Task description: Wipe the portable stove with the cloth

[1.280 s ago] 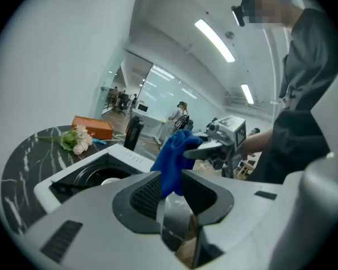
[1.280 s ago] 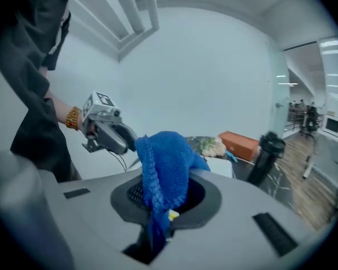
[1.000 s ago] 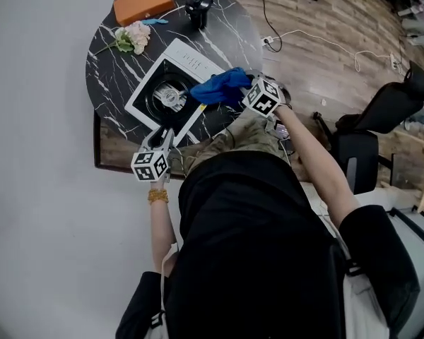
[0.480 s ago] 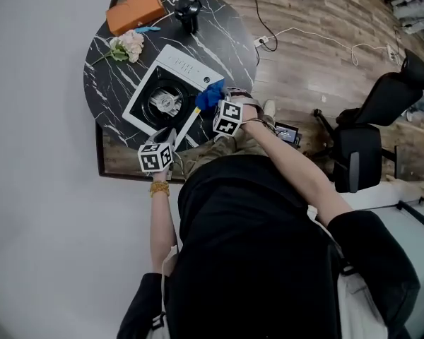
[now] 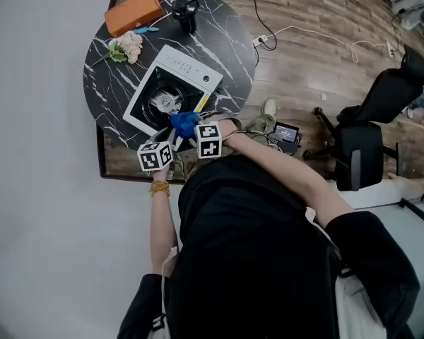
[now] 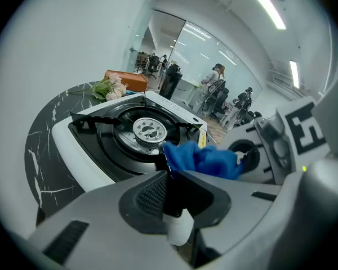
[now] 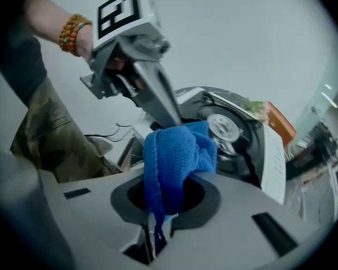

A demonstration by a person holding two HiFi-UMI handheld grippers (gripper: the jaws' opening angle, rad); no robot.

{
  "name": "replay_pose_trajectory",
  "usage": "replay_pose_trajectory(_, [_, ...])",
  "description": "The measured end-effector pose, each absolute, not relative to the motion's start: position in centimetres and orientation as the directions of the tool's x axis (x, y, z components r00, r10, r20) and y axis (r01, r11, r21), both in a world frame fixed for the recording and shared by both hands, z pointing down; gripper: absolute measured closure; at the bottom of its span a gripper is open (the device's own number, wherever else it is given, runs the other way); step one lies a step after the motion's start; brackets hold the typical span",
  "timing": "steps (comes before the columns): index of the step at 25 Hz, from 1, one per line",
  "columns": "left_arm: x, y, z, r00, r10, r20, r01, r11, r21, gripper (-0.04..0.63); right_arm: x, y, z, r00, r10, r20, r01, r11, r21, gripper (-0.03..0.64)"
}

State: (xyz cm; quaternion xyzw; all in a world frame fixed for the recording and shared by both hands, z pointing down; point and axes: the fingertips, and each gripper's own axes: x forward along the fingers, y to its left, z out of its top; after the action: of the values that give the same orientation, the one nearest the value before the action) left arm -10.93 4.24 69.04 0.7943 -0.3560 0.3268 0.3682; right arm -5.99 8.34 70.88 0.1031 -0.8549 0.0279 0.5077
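The white portable stove (image 5: pixel 192 67) with its black burner well (image 6: pixel 149 131) lies on a round black marble table (image 5: pixel 109 83). My right gripper (image 5: pixel 191 128) is shut on a bunched blue cloth (image 5: pixel 183 123), which bulges out of its jaws (image 7: pixel 177 151) over the stove's near corner. My left gripper (image 5: pixel 170 139) stands just left of it. Its jaws have just been closing and now pinch the stove's white near edge (image 6: pixel 178 229). In the right gripper view the left gripper (image 7: pixel 170 118) slants down to that corner. The cloth (image 6: pixel 205 159) nearly touches it.
An orange box (image 5: pixel 133 11), a pale flower (image 5: pixel 127 46) and a black cup (image 5: pixel 186 10) sit at the table's far side. A white wall runs along the left. Cables (image 5: pixel 318 37) cross the wooden floor, and a black chair (image 5: pixel 371 140) stands to the right.
My right gripper has carried the blue cloth from the stove's right edge leftward to its near corner, close beside the left gripper. The left gripper has dipped a little toward the stove's edge.
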Motion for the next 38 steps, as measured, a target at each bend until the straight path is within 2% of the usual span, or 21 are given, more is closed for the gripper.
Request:
replay_pose_trajectory(2, [-10.8, 4.2, 69.1, 0.531, -0.327, 0.782, -0.809, -0.47, 0.352, 0.54, -9.0, 10.8, 70.9, -0.494, -0.066, 0.867, -0.066, 0.997, 0.038, 0.581])
replay_pose_trajectory(4, [-10.7, 4.3, 69.1, 0.529, -0.341, 0.777, -0.817, -0.453, 0.357, 0.541, -10.4, 12.0, 70.8, -0.514, -0.021, 0.857, -0.007, 1.0, 0.02, 0.581])
replay_pose_trajectory(7, [-10.5, 4.2, 68.9, 0.547, -0.363, 0.755, -0.818, -0.422, 0.39, 0.543, -10.4, 12.4, 70.2, -0.586, 0.024, 0.81, -0.034, 0.998, -0.054, 0.581])
replay_pose_trajectory(10, [-11.2, 4.2, 68.3, 0.58, -0.395, 0.713, -0.811, -0.366, 0.457, 0.54, -10.3, 12.8, 67.1, -0.733, 0.077, 0.676, -0.094, 0.973, -0.213, 0.581])
replay_pose_trajectory(12, [-13.0, 3.3, 66.1, 0.568, -0.502, 0.652, -0.821, -0.285, 0.495, 0.53, -9.4, 12.0, 64.7, -0.798, 0.011, 0.602, -0.15, 0.965, -0.217, 0.581])
replay_pose_trajectory(14, [-13.6, 2.6, 62.7, 0.597, -0.589, 0.545, -0.788, -0.302, 0.536, 0.529, -7.8, 10.4, 62.3, -0.826, -0.118, 0.552, -0.227, 0.965, -0.134, 0.581])
replay_pose_trajectory(16, [-12.0, 3.1, 59.6, 0.714, -0.555, 0.427, -0.679, -0.4, 0.616, 0.508, -6.2, 8.9, 59.7, -0.823, -0.252, 0.509, -0.282, 0.959, 0.017, 0.581])
replay_pose_trajectory(17, [-10.8, 3.7, 58.3, 0.783, -0.503, 0.366, -0.597, -0.441, 0.67, 0.457, -5.7, 8.3, 58.5, -0.819, -0.301, 0.488, -0.29, 0.952, 0.101, 0.581])
replay_pose_trajectory(18, [-9.5, 4.4, 57.3, 0.839, -0.451, 0.304, -0.513, -0.47, 0.719, 0.413, -5.4, 8.0, 57.3, -0.818, -0.335, 0.467, -0.287, 0.942, 0.174, 0.581])
replay_pose_trajectory(20, [-7.4, 5.2, 55.4, 0.898, -0.4, 0.182, -0.378, -0.493, 0.783, 0.396, -5.0, 8.0, 55.3, -0.823, -0.373, 0.429, -0.277, 0.922, 0.271, 0.581])
replay_pose_trajectory(24, [-4.6, 4.7, 52.6, 0.922, -0.385, -0.031, -0.157, -0.447, 0.88, 0.397, -3.7, 7.7, 51.4, -0.84, -0.39, 0.376, -0.306, 0.915, 0.264, 0.58])
replay_pose_trajectory(28, [-0.3, 4.9, 50.1, 0.926, -0.333, -0.177, 0.015, -0.436, 0.9, 0.382, -1.8, 8.2, 50.4, -0.866, -0.325, 0.379, -0.263, 0.942, 0.206, 0.543])
replay_pose_trajectory(32, [2.8, 3.8, 49.9, 0.916, -0.364, -0.168, -0.009, -0.438, 0.899, 0.408, 0.8, 7.4, 50.2, -0.864, -0.297, 0.407, -0.215, 0.948, 0.236, 0.499])
replay_pose_trajectory(35, [3.3, 2.2, 49.8, 0.867, -0.483, -0.125, -0.11, -0.43, 0.896, 0.429, 2.6, 5.6, 50.3, -0.864, -0.281, 0.417, -0.204, 0.954, 0.219, 0.457])
replay_pose_trajectory(36, [3.1, 1.6, 49.8, 0.834, -0.541, -0.111, -0.152, -0.419, 0.895, 0.465, 3.3, 4.8, 50.2, -0.874, -0.269, 0.405, -0.206, 0.959, 0.193, 0.431])
replay_pose_trajectory(37, [2.6, 1.1, 49.7, 0.794, -0.598, -0.107, -0.185, -0.405, 0.896, 0.552, 4.0, 3.9, 50.0, -0.891, -0.253, 0.377, -0.21, 0.966, 0.152, 0.406])
replay_pose_trajectory(38, [2.3, 0.8, 49.4, 0.757, -0.643, -0.116, -0.2, -0.396, 0.896, 0.567, 4.8, 3.0, 49.6, -0.915, -0.23, 0.333, -0.21, 0.973, 0.097, 0.394])
